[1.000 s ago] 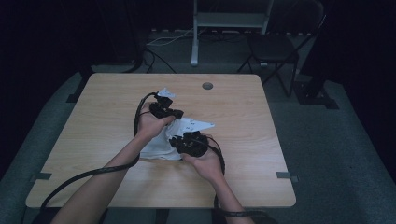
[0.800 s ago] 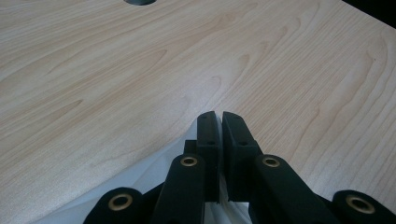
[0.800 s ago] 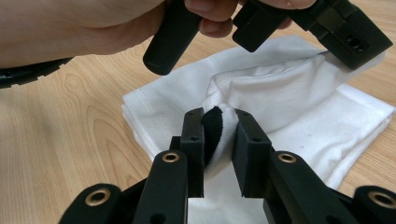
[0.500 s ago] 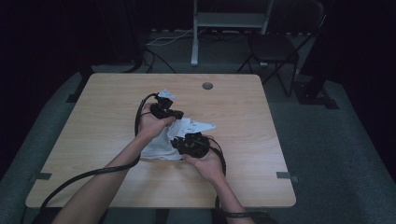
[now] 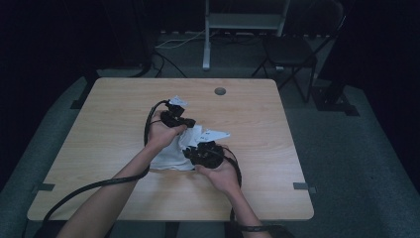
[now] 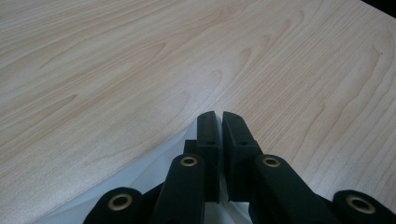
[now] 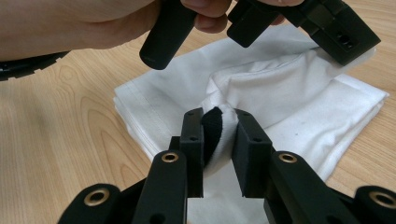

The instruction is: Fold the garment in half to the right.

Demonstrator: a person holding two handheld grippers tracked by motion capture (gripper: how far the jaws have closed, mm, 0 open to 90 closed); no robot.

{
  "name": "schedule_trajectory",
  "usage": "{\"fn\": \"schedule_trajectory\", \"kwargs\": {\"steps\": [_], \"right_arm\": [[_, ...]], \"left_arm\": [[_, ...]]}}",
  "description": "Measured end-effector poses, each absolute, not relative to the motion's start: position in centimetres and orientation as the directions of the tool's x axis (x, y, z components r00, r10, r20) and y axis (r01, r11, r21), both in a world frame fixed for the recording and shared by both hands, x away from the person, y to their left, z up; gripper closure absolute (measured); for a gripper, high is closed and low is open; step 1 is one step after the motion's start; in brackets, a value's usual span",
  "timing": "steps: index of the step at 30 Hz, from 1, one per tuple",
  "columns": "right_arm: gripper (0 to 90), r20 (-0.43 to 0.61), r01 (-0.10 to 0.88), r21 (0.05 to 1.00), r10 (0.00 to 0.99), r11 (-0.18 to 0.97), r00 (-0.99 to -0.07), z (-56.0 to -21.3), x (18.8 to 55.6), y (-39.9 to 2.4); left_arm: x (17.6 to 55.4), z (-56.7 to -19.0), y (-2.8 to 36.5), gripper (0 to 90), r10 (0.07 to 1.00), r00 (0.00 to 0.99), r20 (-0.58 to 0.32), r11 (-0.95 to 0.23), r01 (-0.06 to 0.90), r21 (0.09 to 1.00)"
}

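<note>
No legible text, label, brand, number or sign is found in any of the views. The white tag-like plates seen from above are too small for any marking to be made out.

Both hands and grippers cover the middle of the white cloth in the high view. In the left gripper view the picture's bottom edge cuts the cloth off; what the nearly closed jaws pinch is indiscernible.
</note>
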State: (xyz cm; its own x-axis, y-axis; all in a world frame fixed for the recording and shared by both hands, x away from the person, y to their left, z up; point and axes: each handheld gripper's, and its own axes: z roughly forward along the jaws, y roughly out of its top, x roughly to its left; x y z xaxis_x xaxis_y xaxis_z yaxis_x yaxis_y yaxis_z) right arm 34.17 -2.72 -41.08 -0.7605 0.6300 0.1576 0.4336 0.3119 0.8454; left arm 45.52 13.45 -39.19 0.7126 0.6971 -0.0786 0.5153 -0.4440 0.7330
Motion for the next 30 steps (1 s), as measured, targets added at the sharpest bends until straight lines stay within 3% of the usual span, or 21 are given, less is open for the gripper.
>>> {"fn": "schedule_trajectory", "kwargs": {"steps": [30], "right_arm": [[74.8,0.158,0.451,0.83,0.637,0.328,-0.755,-41.6,34.11,-3.11]], "left_arm": [[45.46,-39.8,13.01,85.3,0.692,0.719,-0.071,-0.454,0.51,0.73]]}}
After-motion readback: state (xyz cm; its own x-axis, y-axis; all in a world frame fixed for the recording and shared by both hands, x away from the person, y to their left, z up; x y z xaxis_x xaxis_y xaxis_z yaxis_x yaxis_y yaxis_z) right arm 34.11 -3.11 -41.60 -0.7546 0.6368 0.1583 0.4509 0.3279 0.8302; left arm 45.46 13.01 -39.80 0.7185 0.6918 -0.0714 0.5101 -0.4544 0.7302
